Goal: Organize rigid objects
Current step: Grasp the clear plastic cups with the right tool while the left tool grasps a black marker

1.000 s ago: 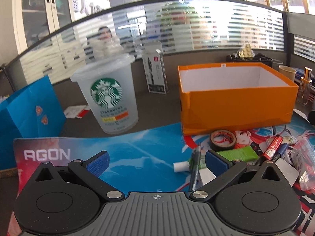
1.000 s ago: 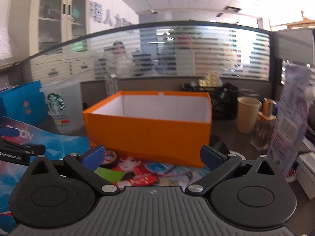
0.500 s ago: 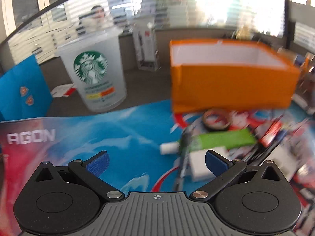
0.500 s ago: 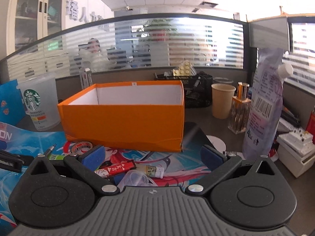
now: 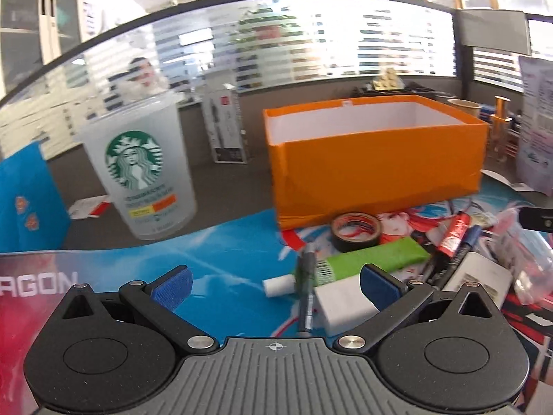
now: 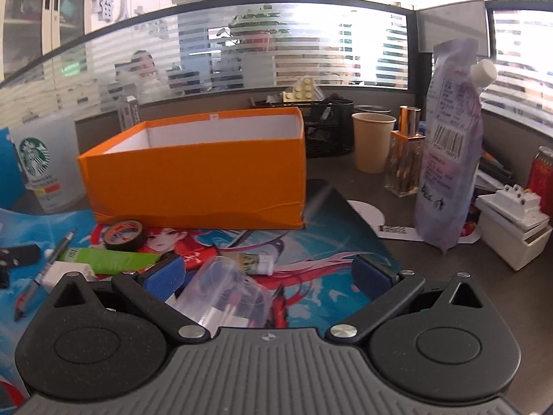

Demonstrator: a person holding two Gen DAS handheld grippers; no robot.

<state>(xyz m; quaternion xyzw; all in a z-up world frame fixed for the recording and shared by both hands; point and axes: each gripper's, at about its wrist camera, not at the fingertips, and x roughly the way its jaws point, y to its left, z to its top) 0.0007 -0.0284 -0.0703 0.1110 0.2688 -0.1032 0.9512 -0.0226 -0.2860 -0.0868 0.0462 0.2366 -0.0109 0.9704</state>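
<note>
Both wrist cameras sit low over the desk, facing the shared orange box nearby

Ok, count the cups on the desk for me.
2. A frosted Starbucks cup stands left of the orange box; a tan paper cup stands behind the box to its right. Clutter at the back may hide others.

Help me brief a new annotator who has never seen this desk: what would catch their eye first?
The open orange box dominates, standing at the far edge of the anime desk mat. Left of it stands a frosted Starbucks cup. In front of the box lies a clutter of small items, among them a tape roll, a green tube and a pen, with both open grippers, left and right, empty above them.
</note>
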